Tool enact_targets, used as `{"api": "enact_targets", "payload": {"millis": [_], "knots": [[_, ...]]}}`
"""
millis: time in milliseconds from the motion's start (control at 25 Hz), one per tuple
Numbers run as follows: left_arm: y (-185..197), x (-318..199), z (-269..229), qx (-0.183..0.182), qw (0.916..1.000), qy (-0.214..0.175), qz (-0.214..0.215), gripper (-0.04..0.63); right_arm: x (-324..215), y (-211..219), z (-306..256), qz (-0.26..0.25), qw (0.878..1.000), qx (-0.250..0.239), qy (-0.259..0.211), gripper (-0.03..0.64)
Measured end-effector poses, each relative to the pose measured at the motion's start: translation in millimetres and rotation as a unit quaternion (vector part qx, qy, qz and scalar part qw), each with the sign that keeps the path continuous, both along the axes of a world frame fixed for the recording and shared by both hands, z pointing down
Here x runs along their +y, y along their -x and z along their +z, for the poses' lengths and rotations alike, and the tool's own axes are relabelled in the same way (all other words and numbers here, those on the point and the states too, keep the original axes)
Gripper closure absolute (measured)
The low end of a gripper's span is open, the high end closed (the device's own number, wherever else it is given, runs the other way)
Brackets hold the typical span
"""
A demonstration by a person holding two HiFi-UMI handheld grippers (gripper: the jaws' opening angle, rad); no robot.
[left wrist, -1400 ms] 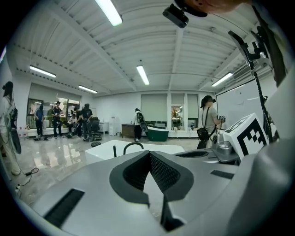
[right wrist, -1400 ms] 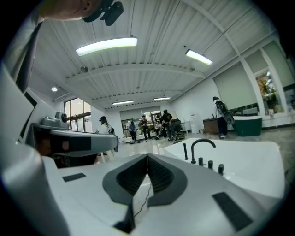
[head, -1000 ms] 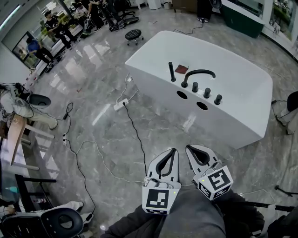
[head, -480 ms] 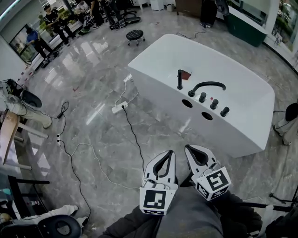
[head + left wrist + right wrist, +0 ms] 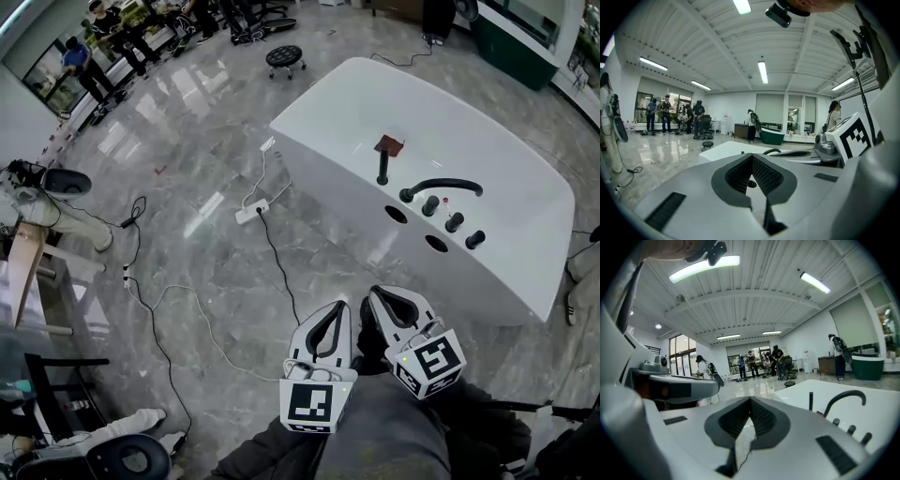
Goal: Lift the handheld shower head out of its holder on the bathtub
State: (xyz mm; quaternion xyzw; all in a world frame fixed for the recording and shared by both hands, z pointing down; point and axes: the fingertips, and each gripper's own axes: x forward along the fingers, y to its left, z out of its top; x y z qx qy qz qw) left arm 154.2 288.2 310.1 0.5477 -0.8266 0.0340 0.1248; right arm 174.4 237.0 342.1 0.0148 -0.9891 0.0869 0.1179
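The black handheld shower head (image 5: 382, 167) stands upright in its holder on the white bathtub's rim (image 5: 487, 272), left of the curved black faucet (image 5: 441, 186) and three black knobs (image 5: 454, 222). The right gripper view shows it as a thin black post (image 5: 810, 401) beside the faucet (image 5: 843, 399). My left gripper (image 5: 344, 307) (image 5: 751, 155) and right gripper (image 5: 375, 293) (image 5: 750, 399) are side by side over the grey floor, well short of the tub. Both point towards it. Each is shut with nothing between its pads.
Black and white cables and a white power strip (image 5: 250, 214) lie on the marble floor left of the tub. A red-brown object (image 5: 388, 144) lies inside the tub behind the shower head. A black stool (image 5: 285, 56) and several people (image 5: 80, 61) are far off.
The tub has drawn nearer and slid down and right in the head view as both grippers travel towards it. Their jaws stay shut and side by side.
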Motion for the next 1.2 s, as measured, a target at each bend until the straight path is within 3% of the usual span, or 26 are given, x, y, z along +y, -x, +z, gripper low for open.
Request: {"api": "enact_targets", "payload": {"millis": [600,800,1200], "knots": [[117.6,-140.3,-2.2,-0.001,0.9993,0.031,-0.02,0.592,-141.0,123.7,3.2,-0.019,0.999,-0.003,0.031,0.612],[145.4,-162.3,0.2,-0.008,0.9983,0.055,-0.018,0.592,-167.9,151.6,4.2,-0.013,0.999,-0.011,0.049,0.612],[220.1,-189.8,28.7,0.014,0.9991,0.04,0.004,0.592,-192.7,217.2,34.3,0.013,0.999,0.016,0.04,0.612]]}}
